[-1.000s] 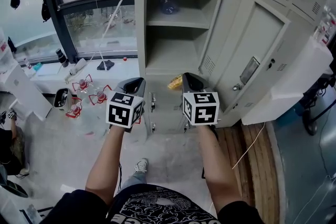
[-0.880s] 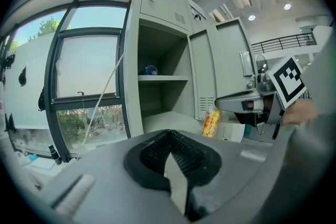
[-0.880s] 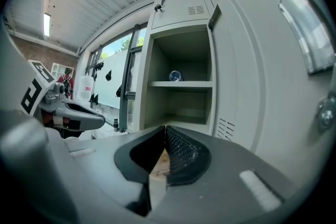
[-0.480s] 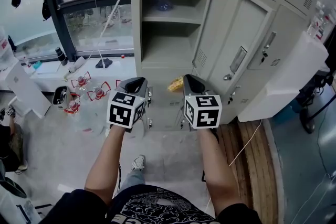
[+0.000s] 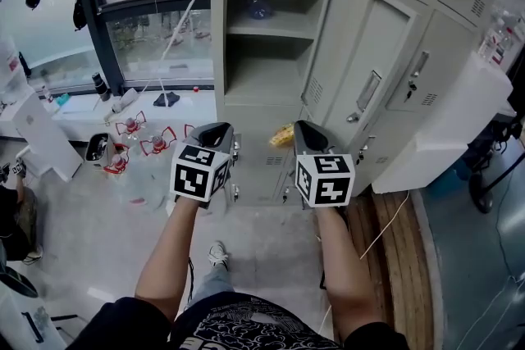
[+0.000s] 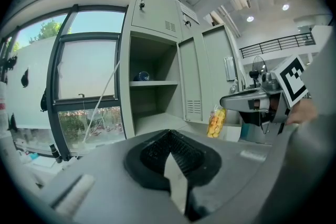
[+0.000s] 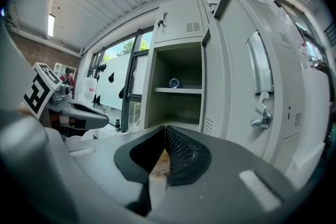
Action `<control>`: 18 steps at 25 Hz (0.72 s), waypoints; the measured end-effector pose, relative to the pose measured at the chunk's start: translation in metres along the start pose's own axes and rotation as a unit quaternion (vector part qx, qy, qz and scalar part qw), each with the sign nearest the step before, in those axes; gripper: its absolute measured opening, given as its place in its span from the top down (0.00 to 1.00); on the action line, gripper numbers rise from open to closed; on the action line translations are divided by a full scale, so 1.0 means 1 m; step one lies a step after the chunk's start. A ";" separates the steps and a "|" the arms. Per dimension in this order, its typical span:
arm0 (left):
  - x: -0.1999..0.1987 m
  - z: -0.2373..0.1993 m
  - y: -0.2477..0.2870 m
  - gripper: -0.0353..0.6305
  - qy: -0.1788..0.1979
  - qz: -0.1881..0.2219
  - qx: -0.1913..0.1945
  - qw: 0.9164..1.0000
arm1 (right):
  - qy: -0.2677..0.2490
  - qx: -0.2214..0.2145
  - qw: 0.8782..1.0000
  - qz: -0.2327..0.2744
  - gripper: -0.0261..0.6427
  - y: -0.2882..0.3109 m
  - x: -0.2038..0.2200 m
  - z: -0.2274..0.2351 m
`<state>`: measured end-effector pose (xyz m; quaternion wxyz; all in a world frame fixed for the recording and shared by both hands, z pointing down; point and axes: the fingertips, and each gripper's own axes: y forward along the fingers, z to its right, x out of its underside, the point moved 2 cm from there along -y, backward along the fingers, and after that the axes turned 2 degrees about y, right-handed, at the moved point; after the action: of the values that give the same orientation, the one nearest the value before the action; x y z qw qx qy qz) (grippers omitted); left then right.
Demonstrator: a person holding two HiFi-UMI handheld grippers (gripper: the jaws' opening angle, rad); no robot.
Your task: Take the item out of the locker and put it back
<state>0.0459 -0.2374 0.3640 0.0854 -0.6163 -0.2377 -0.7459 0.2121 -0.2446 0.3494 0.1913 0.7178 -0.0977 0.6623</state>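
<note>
Fingers of right gripper tight on snack bag; left gripper fingers together.

The right gripper, pinching the yellow snack bag, is drifting slightly right and down near frame centre. The left gripper is edging right too. The locker door handle is sliding left and upward.

the left gripper and right gripper are grey shells, each carrying a white cube with black square markers. the person wears a black printed t-shirt.
</note>
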 end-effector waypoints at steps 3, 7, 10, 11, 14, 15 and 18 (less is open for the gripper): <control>-0.001 0.000 -0.004 0.95 -0.001 0.001 -0.004 1.000 | -0.001 -0.001 1.000 0.002 0.92 -0.003 -0.002 -0.001; 0.000 0.000 -0.008 0.95 0.000 -0.001 -0.008 1.000 | -0.003 -0.002 1.000 0.004 0.92 -0.006 -0.003 -0.002; 0.000 0.001 -0.010 0.95 0.001 -0.004 -0.008 1.000 | -0.003 -0.003 1.000 0.005 0.92 -0.007 -0.002 -0.003; 0.000 0.001 -0.010 0.95 0.001 -0.003 -0.008 1.000 | -0.003 -0.003 1.000 0.005 0.92 -0.007 -0.002 -0.004; 0.000 0.001 -0.011 0.95 0.002 -0.002 -0.006 1.000 | -0.003 -0.002 1.000 0.007 0.92 -0.008 -0.003 -0.005; 0.000 0.001 -0.011 0.95 0.002 -0.001 -0.006 1.000 | -0.002 -0.002 1.000 0.007 0.92 -0.008 -0.004 -0.005; 0.001 0.001 -0.011 0.95 0.003 -0.002 -0.003 1.000 | -0.002 0.000 1.000 0.009 0.92 -0.009 -0.005 -0.005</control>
<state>0.0422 -0.2268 0.3623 0.0825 -0.6140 -0.2361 -0.7486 0.2108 -0.2350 0.3439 0.1847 0.7181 -0.1045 0.6629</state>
